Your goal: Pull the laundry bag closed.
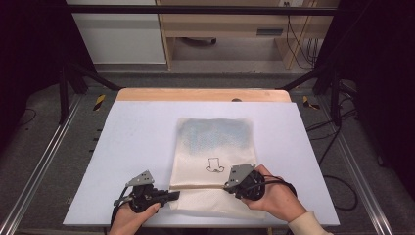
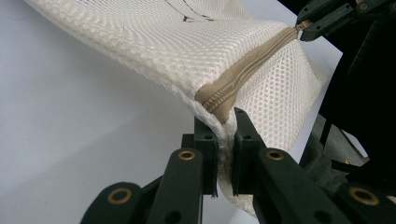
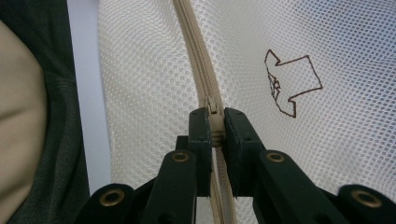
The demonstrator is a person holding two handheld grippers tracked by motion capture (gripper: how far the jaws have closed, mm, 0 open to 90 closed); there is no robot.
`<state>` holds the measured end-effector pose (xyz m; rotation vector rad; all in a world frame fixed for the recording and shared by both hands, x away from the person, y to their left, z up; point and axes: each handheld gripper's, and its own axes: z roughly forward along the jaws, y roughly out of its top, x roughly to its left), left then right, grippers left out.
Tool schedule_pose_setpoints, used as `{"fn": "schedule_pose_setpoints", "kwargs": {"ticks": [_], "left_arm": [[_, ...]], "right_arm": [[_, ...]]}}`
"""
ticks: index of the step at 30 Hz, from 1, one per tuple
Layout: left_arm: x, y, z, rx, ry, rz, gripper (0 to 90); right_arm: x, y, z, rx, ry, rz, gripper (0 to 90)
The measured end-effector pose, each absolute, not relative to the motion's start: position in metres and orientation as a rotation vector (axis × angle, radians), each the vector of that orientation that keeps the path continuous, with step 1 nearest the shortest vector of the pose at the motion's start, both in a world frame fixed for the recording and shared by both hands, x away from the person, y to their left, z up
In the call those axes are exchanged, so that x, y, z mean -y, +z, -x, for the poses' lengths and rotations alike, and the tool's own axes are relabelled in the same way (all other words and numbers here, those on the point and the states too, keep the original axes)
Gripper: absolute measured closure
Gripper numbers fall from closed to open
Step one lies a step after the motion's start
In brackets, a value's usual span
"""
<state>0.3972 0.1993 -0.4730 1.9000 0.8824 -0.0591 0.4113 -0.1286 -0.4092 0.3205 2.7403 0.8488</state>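
A cream mesh bag (image 1: 213, 147) with a tan zipper (image 1: 200, 186) lies on the white table (image 1: 137, 142), a small dark drawing (image 1: 214, 165) on its face. My left gripper (image 1: 172, 195) is shut on the bag's left edge at the zipper's end; in the left gripper view its jaws (image 2: 225, 135) pinch the mesh (image 2: 187, 51) just below the tan zipper (image 2: 243, 77). My right gripper (image 1: 228, 186) is shut on the zipper pull at the bag's right side. In the right gripper view the pull (image 3: 214, 116) sits between the pads, the zipper (image 3: 196, 51) running away ahead.
The bag lies near the table's front edge. A wooden strip (image 1: 203, 95) runs along the far edge. Black frame posts (image 1: 63, 93) and cables (image 1: 337, 142) flank the table. A cabinet (image 1: 230, 24) stands beyond.
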Motion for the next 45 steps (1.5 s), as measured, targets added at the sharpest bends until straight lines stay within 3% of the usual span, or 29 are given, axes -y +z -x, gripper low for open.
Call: {"fn": "schedule_pose_setpoints", "kwargs": {"ticks": [45], "left_arm": [[-0.197, -0.474, -0.397, -0.876, -0.065, -1.912, 83.0]], "right_arm": [[0.144, -0.412, -0.407, -2.730, 0.846, -0.346, 82.0]]}}
